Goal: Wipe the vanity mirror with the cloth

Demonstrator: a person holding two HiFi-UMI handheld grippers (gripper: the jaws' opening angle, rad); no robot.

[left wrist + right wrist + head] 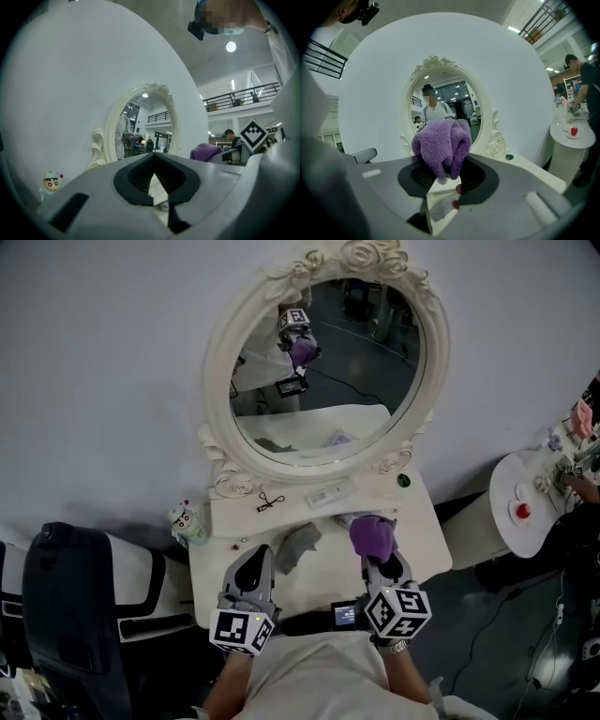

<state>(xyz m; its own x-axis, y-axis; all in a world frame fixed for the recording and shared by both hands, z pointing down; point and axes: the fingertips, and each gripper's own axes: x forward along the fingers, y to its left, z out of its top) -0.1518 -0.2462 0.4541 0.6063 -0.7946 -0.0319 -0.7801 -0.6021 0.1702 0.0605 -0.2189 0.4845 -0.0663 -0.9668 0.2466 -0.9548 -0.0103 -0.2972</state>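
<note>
— Over the front of the counter [422, 540], what are the two grippers holding?
— The right gripper [440, 180] has its fingers [480, 178] clenched on a purple cloth [440, 143], which bunches into a fluffy wad above the tips. The left gripper [152, 180] sits beside it, toward the counter's front left. Its fingers [133, 178] are pressed together at the tips with nothing between them.
— And the mirror?
— The oval mirror [328, 362] stands upright at the counter's back edge in a carved white frame. The cloth is well short of the glass, above the front right part of the counter, and its reflection shows high in the glass.
— Anything else lying there?
— A crumpled grey rag [298, 545] lies just ahead of the left gripper. Near the mirror's base are a white bar [328, 493] and a small black wiry thing [270, 502]. A green dot [403, 481] sits by the back right corner, and a little toy figure [187, 519] is at the counter's left edge.
</note>
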